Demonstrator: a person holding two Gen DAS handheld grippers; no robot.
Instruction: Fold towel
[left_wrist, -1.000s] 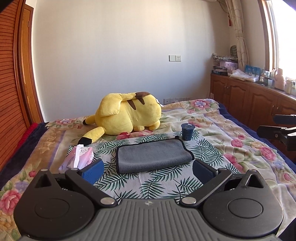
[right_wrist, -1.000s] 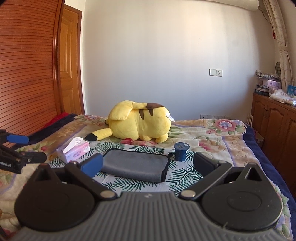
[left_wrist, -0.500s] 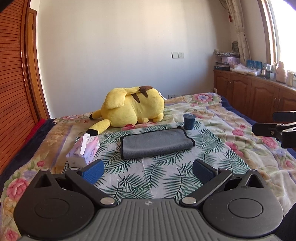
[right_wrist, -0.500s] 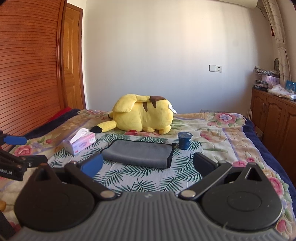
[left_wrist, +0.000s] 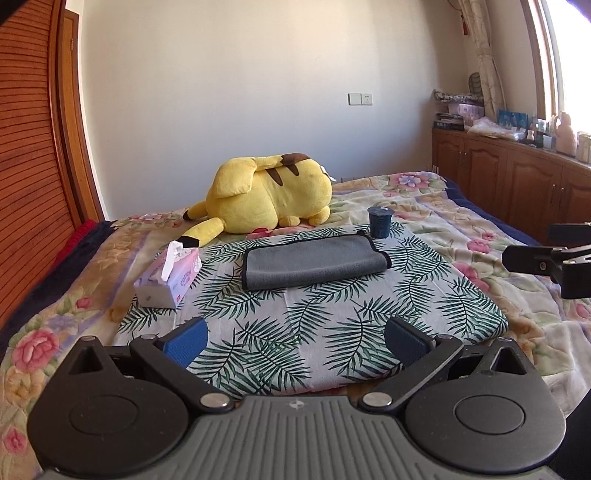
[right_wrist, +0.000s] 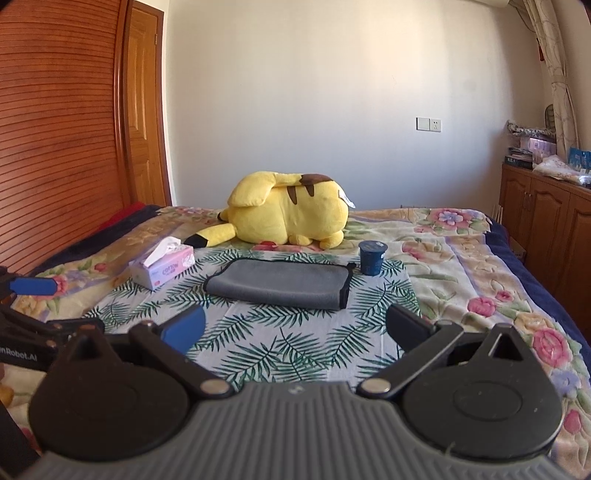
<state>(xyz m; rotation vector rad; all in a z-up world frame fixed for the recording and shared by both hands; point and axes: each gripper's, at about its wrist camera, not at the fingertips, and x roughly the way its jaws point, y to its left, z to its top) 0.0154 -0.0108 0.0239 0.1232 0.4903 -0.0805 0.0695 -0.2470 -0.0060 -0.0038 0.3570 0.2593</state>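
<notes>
A grey towel (left_wrist: 314, 261) lies folded into a flat rectangle on a palm-leaf cloth (left_wrist: 332, 325) on the bed; it also shows in the right wrist view (right_wrist: 277, 282). My left gripper (left_wrist: 295, 341) is open and empty, well short of the towel, above the cloth's near part. My right gripper (right_wrist: 295, 328) is open and empty, also short of the towel. The right gripper shows at the right edge of the left wrist view (left_wrist: 546, 254). The left gripper shows at the left edge of the right wrist view (right_wrist: 33, 306).
A yellow plush toy (left_wrist: 266, 199) lies behind the towel. A dark blue cup (left_wrist: 379, 220) stands at the towel's far right corner. A pink tissue box (left_wrist: 168, 277) sits left of the towel. Wooden cabinets (left_wrist: 517, 177) line the right wall, a wooden wardrobe (right_wrist: 55, 129) the left.
Both grippers have pulled back from the towel and risen a little, so the towel looks farther away. Both stay open. The towel has not moved.
</notes>
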